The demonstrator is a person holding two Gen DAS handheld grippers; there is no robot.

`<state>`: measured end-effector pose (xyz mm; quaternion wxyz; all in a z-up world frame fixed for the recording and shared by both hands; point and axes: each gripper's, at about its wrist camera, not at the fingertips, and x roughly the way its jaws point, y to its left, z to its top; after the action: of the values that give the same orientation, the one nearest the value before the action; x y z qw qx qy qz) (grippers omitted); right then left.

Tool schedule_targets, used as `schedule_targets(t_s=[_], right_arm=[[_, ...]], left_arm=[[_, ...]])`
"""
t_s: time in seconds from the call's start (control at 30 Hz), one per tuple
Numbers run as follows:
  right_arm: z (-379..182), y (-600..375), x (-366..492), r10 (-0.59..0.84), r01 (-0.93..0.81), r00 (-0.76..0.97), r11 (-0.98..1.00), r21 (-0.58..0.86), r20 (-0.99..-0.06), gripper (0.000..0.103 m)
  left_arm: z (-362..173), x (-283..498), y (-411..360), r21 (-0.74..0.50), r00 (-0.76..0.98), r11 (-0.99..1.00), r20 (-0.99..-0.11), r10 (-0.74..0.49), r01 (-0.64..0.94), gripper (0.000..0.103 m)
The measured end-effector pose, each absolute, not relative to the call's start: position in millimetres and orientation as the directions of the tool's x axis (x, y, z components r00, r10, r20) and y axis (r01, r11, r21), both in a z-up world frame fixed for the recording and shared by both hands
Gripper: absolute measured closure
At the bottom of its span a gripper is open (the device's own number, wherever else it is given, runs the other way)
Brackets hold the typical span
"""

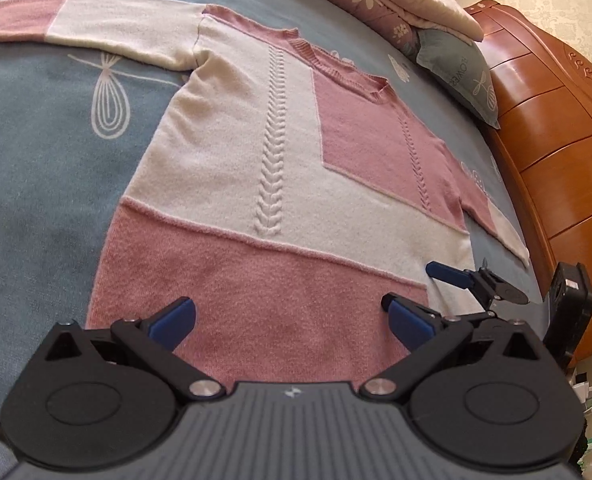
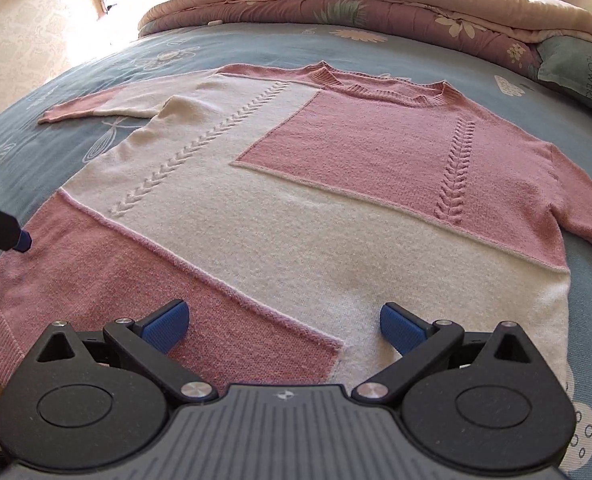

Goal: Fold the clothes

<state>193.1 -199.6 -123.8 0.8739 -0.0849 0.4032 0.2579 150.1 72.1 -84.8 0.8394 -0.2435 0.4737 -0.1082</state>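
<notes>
Only one legible text: white capital letters printed sideways on the grey-green fabric pillow (image 1: 456,80) at the head of the bed, reading "FLOWER" or close to it in the left wrist view, first letters partly blurred. Same pillow (image 2: 576,72) in the right wrist view, cut by the frame edge, showing "LOWER". A small pale emblem, not readable, on each ribbed grey gripper housing.

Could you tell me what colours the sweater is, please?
The sweater is pink and cream blocks, clearest in the right wrist view.
</notes>
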Motion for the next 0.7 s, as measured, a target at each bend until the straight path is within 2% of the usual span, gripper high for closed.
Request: schedule_targets(t_s=[0.27, 0.43, 0.57, 0.7], right_arm=[[-124.8, -199.6, 190.9, 0.374, -0.525, 0.541, 0.85, 0.044, -0.753, 0.0], [-124.9, -198.8, 189.0, 0.373, -0.531, 0.539, 0.846, 0.039, -0.756, 0.0], [-125.6, -198.3, 189.5, 0.374, -0.532, 0.538, 0.846, 0.04, -0.755, 0.0], [-126.4, -197.9, 190.3, 0.377, -0.532, 0.538, 0.846, 0.043, -0.754, 0.0]], left_arm=[[-98.6, 173.3, 73.0, -0.501, 0.512, 0.864, -0.755, -0.41, -0.047, 0.001], [-77.2, 186.4, 95.3, -0.512, 0.622, 0.858, -0.681, -0.386, -0.029, 0.001], [-66.1, 204.4, 132.3, -0.459, 0.728, 0.879, -0.646, -0.23, -0.129, 0.001], [-71.9, 221.5, 163.4, -0.462, 0.738, 0.863, -0.652, -0.175, -0.204, 0.001]])
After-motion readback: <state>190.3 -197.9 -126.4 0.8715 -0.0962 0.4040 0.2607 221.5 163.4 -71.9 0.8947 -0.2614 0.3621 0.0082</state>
